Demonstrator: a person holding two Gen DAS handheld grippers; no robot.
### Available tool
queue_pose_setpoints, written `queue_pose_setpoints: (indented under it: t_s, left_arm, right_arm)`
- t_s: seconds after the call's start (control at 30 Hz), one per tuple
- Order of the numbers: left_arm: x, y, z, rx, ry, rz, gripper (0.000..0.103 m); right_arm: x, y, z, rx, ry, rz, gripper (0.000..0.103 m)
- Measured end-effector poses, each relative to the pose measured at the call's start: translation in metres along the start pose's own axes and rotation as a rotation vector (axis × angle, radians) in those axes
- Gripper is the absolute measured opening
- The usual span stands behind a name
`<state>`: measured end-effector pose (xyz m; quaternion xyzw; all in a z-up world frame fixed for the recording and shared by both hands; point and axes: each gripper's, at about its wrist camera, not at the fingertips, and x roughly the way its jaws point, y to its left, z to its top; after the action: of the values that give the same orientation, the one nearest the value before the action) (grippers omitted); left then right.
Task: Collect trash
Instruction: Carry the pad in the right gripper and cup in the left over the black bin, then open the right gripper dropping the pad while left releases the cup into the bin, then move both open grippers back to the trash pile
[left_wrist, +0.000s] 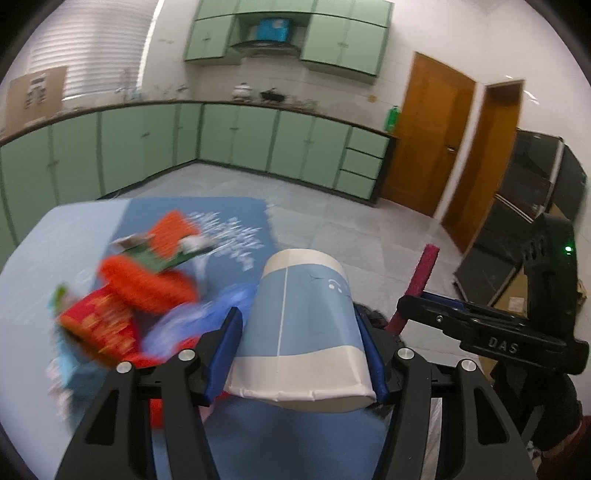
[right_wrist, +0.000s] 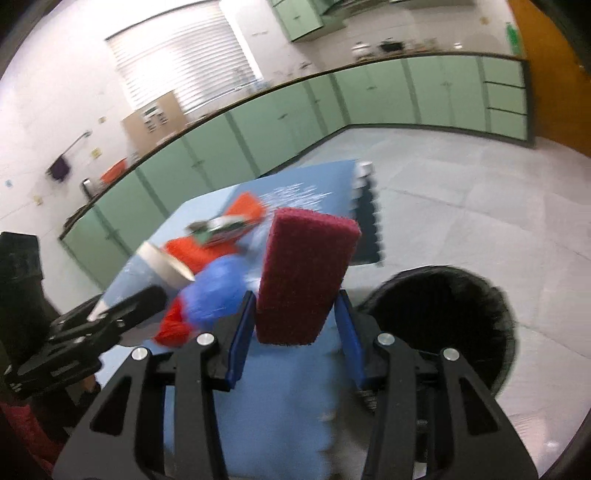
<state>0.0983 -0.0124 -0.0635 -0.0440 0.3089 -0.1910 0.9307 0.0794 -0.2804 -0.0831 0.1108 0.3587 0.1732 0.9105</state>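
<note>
My left gripper (left_wrist: 295, 317) is shut on a blue and white paper cup (left_wrist: 303, 295), which lies tilted between the blue pads with its rim toward the camera. My right gripper (right_wrist: 295, 299) is shut on a maroon scouring pad (right_wrist: 306, 273) that stands upright between its pads. In the left wrist view the right gripper (left_wrist: 413, 299) and the scouring pad (left_wrist: 426, 269) show just right of the cup. In the right wrist view the left gripper (right_wrist: 136, 299) shows with the cup (right_wrist: 166, 264). A blurred pile of orange, red and blue trash (left_wrist: 147, 284) lies on the table.
The table carries a blue cloth (left_wrist: 236, 218). A black round bin (right_wrist: 443, 314) stands on the floor beside the table's right edge. Green cabinets (left_wrist: 236, 136) line the far walls, wooden doors (left_wrist: 432, 133) stand at the right, and black cases (left_wrist: 528, 192) sit beyond them.
</note>
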Motion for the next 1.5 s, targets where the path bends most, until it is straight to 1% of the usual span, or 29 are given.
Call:
queue_pose_setpoints:
  t_s: [0.1, 0.23, 0.33, 0.47, 0.5, 0.53, 0.57, 0.63, 0.7, 0.83, 0.9, 0.97, 1.03, 1.1, 1.23, 1.37, 1.5]
  left_arm:
    - [0.031, -0.023, 0.010, 0.018, 0.006, -0.062, 0.059]
    - [0.070, -0.048, 0.018, 0.040, 0.030, -0.111, 0.059]
    - [0.101, -0.060, 0.020, 0.038, 0.062, -0.134, 0.059]
    - [0.137, -0.070, 0.020, 0.044, 0.122, -0.152, 0.061]
    - [0.143, -0.073, 0.021, 0.046, 0.130, -0.152, 0.065]
    - [0.151, -0.074, 0.021, 0.046, 0.144, -0.158, 0.071]
    - [0.156, -0.075, 0.022, 0.042, 0.153, -0.163, 0.074]
    - [0.161, -0.076, 0.022, 0.035, 0.162, -0.174, 0.076]
    - [0.164, -0.079, 0.023, 0.027, 0.164, -0.179, 0.077]
    - [0.151, -0.074, 0.025, 0.024, 0.141, -0.169, 0.077]
    - [0.138, -0.070, 0.027, 0.032, 0.113, -0.148, 0.077]
    - [0.115, -0.061, 0.026, 0.037, 0.073, -0.115, 0.078]
    - [0.096, -0.053, 0.026, 0.040, 0.043, -0.079, 0.078]
    - [0.072, -0.041, 0.023, 0.043, 0.008, -0.027, 0.078]
    - [0.034, -0.014, 0.016, 0.030, -0.032, 0.065, 0.079]
    - [0.004, 0.016, 0.003, 0.012, -0.053, 0.159, 0.079]
    - [-0.013, 0.042, -0.013, -0.007, -0.042, 0.216, 0.079]
  right_arm:
    - [0.001, -0.030, 0.005, 0.019, -0.006, -0.057, 0.042]
    - [0.010, -0.070, 0.009, 0.034, 0.001, -0.133, 0.042]
    - [0.019, -0.094, 0.008, 0.049, 0.014, -0.169, 0.042]
    - [0.038, -0.120, 0.002, 0.064, 0.060, -0.212, 0.044]
    - [0.041, -0.124, 0.001, 0.063, 0.069, -0.219, 0.045]
    - [0.047, -0.128, -0.002, 0.063, 0.083, -0.234, 0.047]
    - [0.051, -0.132, -0.005, 0.063, 0.094, -0.248, 0.055]
    - [0.054, -0.138, -0.012, 0.066, 0.104, -0.267, 0.060]
    - [0.056, -0.141, -0.014, 0.081, 0.110, -0.273, 0.062]
    - [0.052, -0.136, -0.014, 0.089, 0.079, -0.288, 0.075]
    - [0.048, -0.124, -0.012, 0.074, 0.058, -0.295, 0.079]
    - [0.042, -0.107, -0.010, 0.064, 0.022, -0.279, 0.085]
    - [0.038, -0.092, -0.007, 0.062, -0.010, -0.250, 0.087]
    - [0.035, -0.072, -0.004, 0.052, -0.039, -0.211, 0.087]
    - [0.036, -0.032, -0.002, 0.024, -0.078, -0.143, 0.089]
    - [0.043, 0.008, -0.002, -0.034, -0.099, -0.083, 0.089]
    - [0.047, 0.034, -0.003, -0.061, -0.109, -0.051, 0.089]
